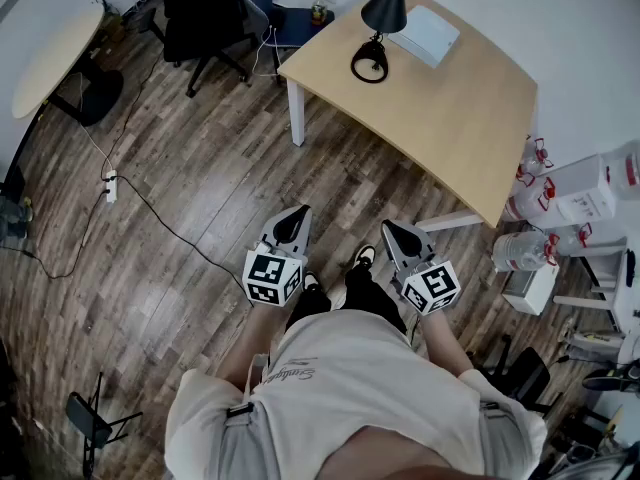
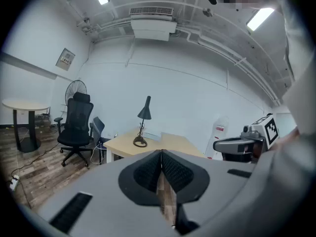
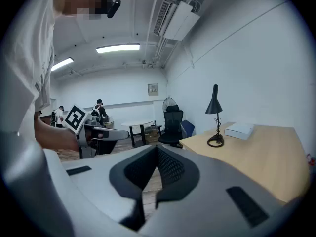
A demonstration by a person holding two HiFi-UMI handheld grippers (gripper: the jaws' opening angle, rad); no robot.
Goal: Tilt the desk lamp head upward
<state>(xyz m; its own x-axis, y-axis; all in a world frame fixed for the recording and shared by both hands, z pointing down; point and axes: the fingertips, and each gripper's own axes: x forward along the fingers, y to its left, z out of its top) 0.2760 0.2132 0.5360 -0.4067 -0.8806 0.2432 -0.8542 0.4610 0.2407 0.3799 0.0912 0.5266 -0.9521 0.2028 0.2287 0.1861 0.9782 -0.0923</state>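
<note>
The desk lamp stands at the far corner of the bench, beside a white box — well apart from both grippers; the left gripper and right gripper hang at waist height, jaws pressed together, holding nothing; nudging the head upward with closed jaws might slide or topple the lamp — nothing steadies its base.

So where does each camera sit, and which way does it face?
Head view: on the person's head, facing steeply down at the floor, desk and lamp; shirt, shoes, left gripper and right gripper show.
Left gripper view: on the left gripper, facing the lamp past its shut jaws; the right gripper shows.
Right gripper view: on the right gripper, facing across the room; the left gripper shows.
Shared: all see the lamp.
</note>
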